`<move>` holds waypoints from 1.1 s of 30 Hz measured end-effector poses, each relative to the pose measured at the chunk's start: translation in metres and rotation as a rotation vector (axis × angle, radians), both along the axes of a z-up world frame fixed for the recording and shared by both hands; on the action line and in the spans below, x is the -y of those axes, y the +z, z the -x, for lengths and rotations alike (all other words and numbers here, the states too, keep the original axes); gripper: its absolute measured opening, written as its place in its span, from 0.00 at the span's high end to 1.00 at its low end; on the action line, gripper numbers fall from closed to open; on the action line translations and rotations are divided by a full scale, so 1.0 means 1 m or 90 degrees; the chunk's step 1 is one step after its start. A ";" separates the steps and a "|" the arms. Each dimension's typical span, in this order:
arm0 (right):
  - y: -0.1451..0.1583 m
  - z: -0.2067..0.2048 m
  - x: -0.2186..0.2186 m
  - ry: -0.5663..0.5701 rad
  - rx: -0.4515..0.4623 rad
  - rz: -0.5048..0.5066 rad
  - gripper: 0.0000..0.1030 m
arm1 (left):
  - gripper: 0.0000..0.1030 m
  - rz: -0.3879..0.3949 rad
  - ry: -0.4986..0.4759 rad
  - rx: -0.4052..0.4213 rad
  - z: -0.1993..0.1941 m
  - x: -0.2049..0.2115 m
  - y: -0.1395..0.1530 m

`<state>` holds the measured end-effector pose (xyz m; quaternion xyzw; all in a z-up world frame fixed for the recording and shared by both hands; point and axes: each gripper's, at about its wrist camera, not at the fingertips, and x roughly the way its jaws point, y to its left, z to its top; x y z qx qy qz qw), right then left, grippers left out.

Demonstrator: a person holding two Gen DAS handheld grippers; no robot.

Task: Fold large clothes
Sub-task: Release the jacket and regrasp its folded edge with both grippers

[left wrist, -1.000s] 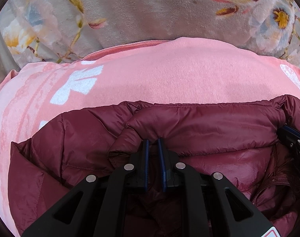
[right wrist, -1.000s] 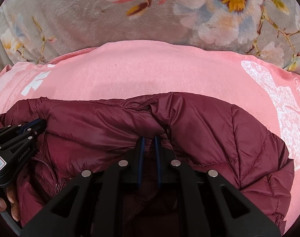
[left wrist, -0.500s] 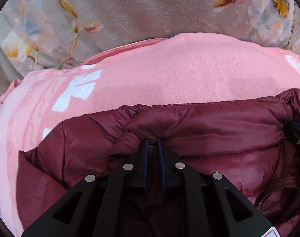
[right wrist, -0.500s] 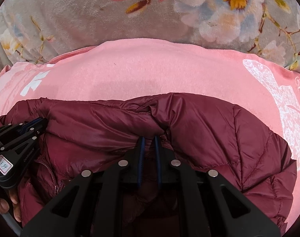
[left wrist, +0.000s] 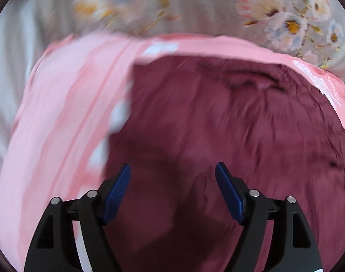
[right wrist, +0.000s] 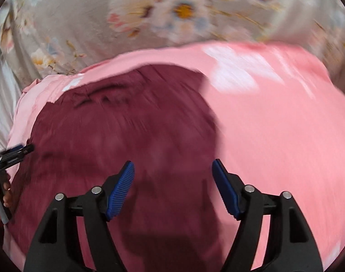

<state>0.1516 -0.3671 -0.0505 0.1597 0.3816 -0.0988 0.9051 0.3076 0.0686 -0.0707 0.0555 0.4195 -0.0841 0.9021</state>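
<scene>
both grippers, left point(left wrist: 172, 189) and right point(right wrist: 173, 187), fingers opening and now empty after pinching the maroon jacket point(left wrist: 229, 136), which lies released mid-frame on the pink blanket point(right wrist: 286, 136): fold laid.

both wrist cameras look steeply down from close above the dark maroon puffer jacket point(left wrist: 229, 124) point(right wrist: 118, 124), which both views share, the left from its left side, the right from its right.
</scene>
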 end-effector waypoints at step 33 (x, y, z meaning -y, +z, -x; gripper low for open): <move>0.060 0.265 -0.075 -0.008 0.184 -0.125 0.96 | 0.97 0.174 -0.024 0.000 0.261 -0.125 0.083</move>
